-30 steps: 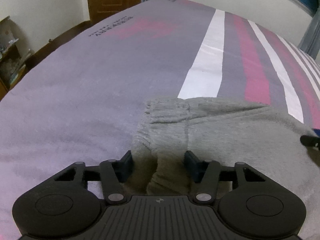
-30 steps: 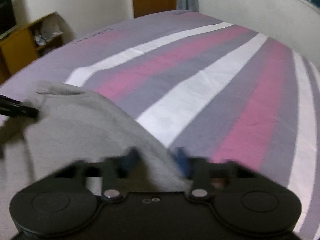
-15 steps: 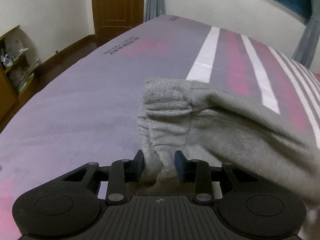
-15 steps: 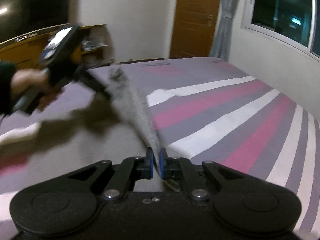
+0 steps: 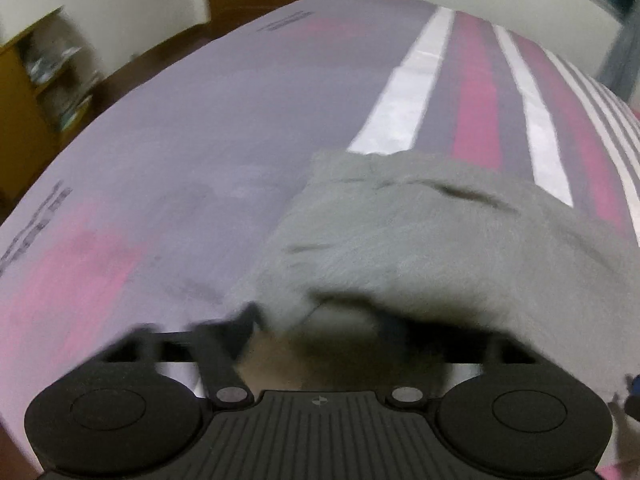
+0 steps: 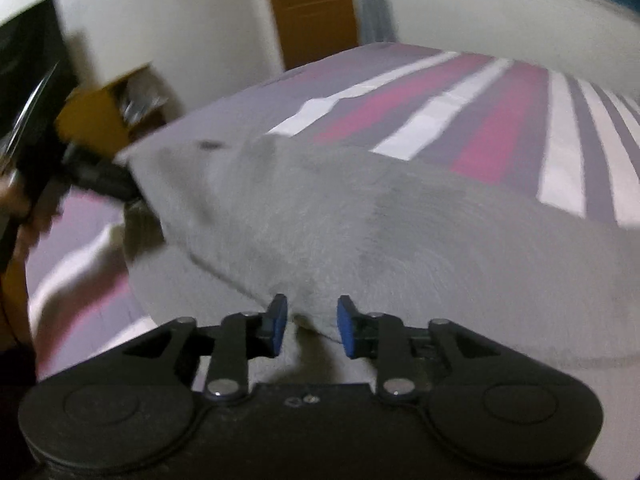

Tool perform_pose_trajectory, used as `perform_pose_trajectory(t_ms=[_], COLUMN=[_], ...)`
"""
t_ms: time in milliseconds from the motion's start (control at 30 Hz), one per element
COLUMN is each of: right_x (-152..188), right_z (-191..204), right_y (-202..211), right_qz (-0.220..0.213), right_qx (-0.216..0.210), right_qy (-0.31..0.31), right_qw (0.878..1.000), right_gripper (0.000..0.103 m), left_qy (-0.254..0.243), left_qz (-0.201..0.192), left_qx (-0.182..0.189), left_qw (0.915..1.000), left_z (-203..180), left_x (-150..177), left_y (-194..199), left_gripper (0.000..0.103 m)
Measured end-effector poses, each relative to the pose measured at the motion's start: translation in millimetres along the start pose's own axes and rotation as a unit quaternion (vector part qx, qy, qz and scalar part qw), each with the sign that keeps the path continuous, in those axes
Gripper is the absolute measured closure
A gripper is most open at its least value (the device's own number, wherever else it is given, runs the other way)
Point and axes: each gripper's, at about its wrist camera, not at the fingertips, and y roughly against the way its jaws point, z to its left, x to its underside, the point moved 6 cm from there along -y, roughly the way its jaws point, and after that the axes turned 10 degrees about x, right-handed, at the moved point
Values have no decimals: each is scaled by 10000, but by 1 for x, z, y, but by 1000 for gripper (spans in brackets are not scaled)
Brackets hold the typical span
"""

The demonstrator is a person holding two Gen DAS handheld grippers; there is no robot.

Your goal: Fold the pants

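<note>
The grey pants [image 5: 420,240] lie on the striped bed, folded over into a thick layer, and fill the middle of the right wrist view [image 6: 360,220]. My left gripper [image 5: 320,320] is blurred; its fingers stand wide apart at the pants' near edge, with cloth draped over the gap. My right gripper [image 6: 310,324] is open, its blue pads [image 6: 278,324] apart on either side of the folded edge without pinching it. The left gripper also shows in the right wrist view [image 6: 92,176], at the far corner of the fold.
The bed cover [image 5: 180,140] has grey, pink and white stripes [image 6: 500,120]. A wooden shelf [image 5: 36,88] stands beside the bed on the left, a brown door [image 6: 316,8] at the back, and a window along the right wall.
Both grippers were shut on the pants and held them up half a second ago. Now the pants have come down onto the bed and both grippers have opened.
</note>
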Motion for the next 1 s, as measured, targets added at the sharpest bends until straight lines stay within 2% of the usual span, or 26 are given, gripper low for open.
perform_pose_trajectory(t_ms=[67, 167, 233, 267, 300, 333, 367, 400, 467, 533, 567, 667, 833, 867, 933, 1000], right_x=[1, 3, 5, 11, 19, 19, 20, 21, 23, 26, 27, 32, 36, 36, 37, 36], right_z=[-12, -28, -43, -44, -44, -48, -51, -54, -55, -53, -55, -54, -60, -60, -58, -58], right_y=[4, 5, 4, 3, 2, 1, 1, 3, 6, 3, 2, 9, 8, 7, 9, 8], right_qz=[61, 194, 309, 341, 361, 371, 367, 356, 351, 347, 362, 402, 403, 408, 416, 433], right_qx=[27, 43, 20, 9, -4, -14, -9, 4, 36, 15, -14, -19, -31, -29, -55, -56], right_qy=[-488, -1114, -1538, -1738, -1888, -2017, -2097, -2127, -2137, -2175, -2231, -2424, -2711, -2712, -2692, -2649], right_qw=[9988, 9936, 9876, 9842, 9814, 9787, 9771, 9765, 9763, 9754, 9741, 9693, 9617, 9617, 9622, 9633], right_gripper=[58, 57, 57, 57, 57, 57, 57, 57, 57, 57, 57, 57, 57, 57, 57, 57], left_qy=[311, 1027, 1581, 1760, 1905, 1978, 2038, 2082, 2132, 2238, 2316, 2395, 2788, 2757, 2503, 2519], left_qz=[-34, 2, -13, 16, 83, 152, 224, 319, 463, 551, 538, 352, 224, 164, 26, -25], left_qx=[90, 477, 960, 1172, 1363, 1502, 1625, 1701, 1619, 1686, 1762, 1800, 1890, 1934, 1924, 1982], left_qw=[9995, 9936, 9827, 9774, 9721, 9685, 9652, 9627, 9624, 9584, 9552, 9534, 9413, 9415, 9489, 9472], left_z=[14, 29, 33, 31, 29, 26, 22, 18, 13, 9, 5, 1, 2, -1, -1, 2], left_x=[9, 30, 36, 37, 39, 41, 42, 44, 48, 51, 52, 52, 57, 53, 51, 53], left_y=[11, 23, 27, 26, 25, 22, 18, 13, 4, -2, -4, -11, -12, -6, 11, 19], left_gripper=[6, 6, 7, 13, 25, 31, 42, 47, 47, 47, 47, 47, 47, 47, 47, 47])
